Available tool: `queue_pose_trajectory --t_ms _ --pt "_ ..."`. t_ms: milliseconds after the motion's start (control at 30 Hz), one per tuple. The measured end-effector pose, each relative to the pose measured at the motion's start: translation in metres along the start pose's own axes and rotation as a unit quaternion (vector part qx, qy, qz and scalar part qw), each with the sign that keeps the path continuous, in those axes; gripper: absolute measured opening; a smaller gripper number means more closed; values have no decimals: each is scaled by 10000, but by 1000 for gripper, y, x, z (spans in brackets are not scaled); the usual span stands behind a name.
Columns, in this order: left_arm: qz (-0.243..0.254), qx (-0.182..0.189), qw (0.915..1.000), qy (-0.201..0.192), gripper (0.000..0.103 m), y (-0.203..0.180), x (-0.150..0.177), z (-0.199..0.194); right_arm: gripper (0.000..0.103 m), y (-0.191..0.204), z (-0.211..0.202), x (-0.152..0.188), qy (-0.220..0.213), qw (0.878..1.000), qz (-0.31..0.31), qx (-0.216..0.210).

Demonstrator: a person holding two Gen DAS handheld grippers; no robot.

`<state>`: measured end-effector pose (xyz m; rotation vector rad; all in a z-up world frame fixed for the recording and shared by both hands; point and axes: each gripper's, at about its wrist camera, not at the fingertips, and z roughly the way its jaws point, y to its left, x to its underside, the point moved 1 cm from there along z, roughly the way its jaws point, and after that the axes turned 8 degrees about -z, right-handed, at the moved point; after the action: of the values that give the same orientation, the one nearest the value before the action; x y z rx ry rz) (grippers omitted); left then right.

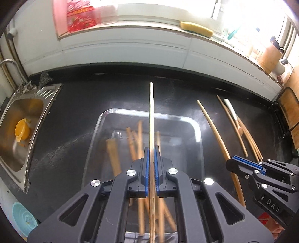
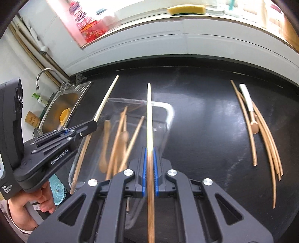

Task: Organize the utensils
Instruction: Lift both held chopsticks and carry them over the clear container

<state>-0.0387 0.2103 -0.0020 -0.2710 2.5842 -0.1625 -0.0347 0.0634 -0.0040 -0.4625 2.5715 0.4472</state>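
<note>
Right wrist view: right tongs (image 2: 149, 168) clamped a chopstick (image 2: 149, 115) lengthwise, sorted row (image 2: 261, 134) well right of clear tray (image 2: 168, 112); left tongs (image 1: 151, 168) likewise clamped another chopstick (image 1: 151, 115).

A steel sink (image 1: 28, 115) is sitting at nine o'clock, holding an orange cup (image 1: 22, 130). A yellow sponge (image 1: 196, 28) is lying on the ledge at one o'clock, a red packet (image 1: 82, 16) at eleven.
</note>
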Motion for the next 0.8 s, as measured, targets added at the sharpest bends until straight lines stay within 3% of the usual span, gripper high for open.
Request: queue_pose_trajectory --t_ms 367,633,800 --pt "-46 287 9991 317 4 54 20 1 7 60 27 13 145 9997 54 172" --pt "-31 456 9982 396 4 60 26 2 7 67 29 18 132 9993 273 233" --pt "-104 424 9980 456 6 55 10 13 7 54 37 11 162 9981 511 291"
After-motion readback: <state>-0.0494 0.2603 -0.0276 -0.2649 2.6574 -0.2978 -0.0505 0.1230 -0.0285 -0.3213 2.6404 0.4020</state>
